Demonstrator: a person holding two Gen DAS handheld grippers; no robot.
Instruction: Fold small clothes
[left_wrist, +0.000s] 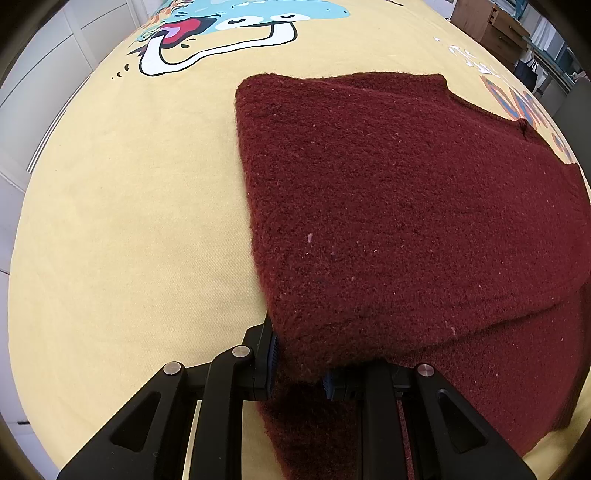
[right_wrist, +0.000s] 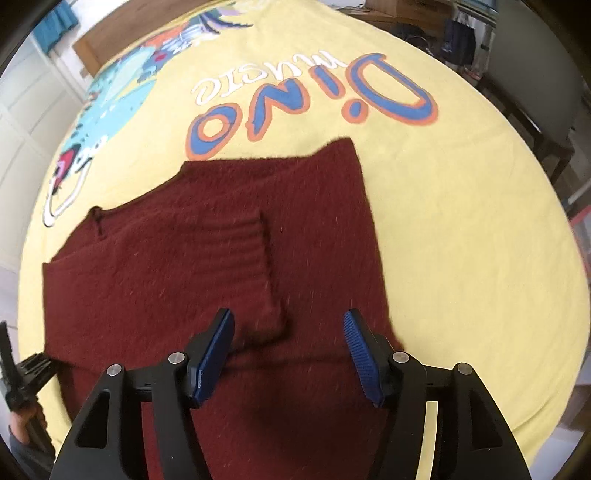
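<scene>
A dark red knitted sweater (left_wrist: 406, 206) lies partly folded on a yellow cloth (left_wrist: 129, 221) printed with a cartoon dinosaur. My left gripper (left_wrist: 299, 365) is shut on the near corner of a folded layer, which drapes over its pads. In the right wrist view the sweater (right_wrist: 166, 258) spreads out under my right gripper (right_wrist: 288, 350). That gripper hovers open over the fabric, and its blue pads (right_wrist: 218, 354) touch nothing. A ribbed sleeve cuff (right_wrist: 236, 251) lies folded across the sweater's middle. The left gripper (right_wrist: 22, 373) shows at the sweater's left edge.
The yellow cloth (right_wrist: 461, 221) carries "Dino music" lettering (right_wrist: 314, 103) beyond the sweater. A hand (right_wrist: 18, 428) holds the left gripper. White cabinet doors (left_wrist: 44, 74) stand at the left, wooden furniture (left_wrist: 491, 26) at the back right, and a dark chair (right_wrist: 535, 92) to the right.
</scene>
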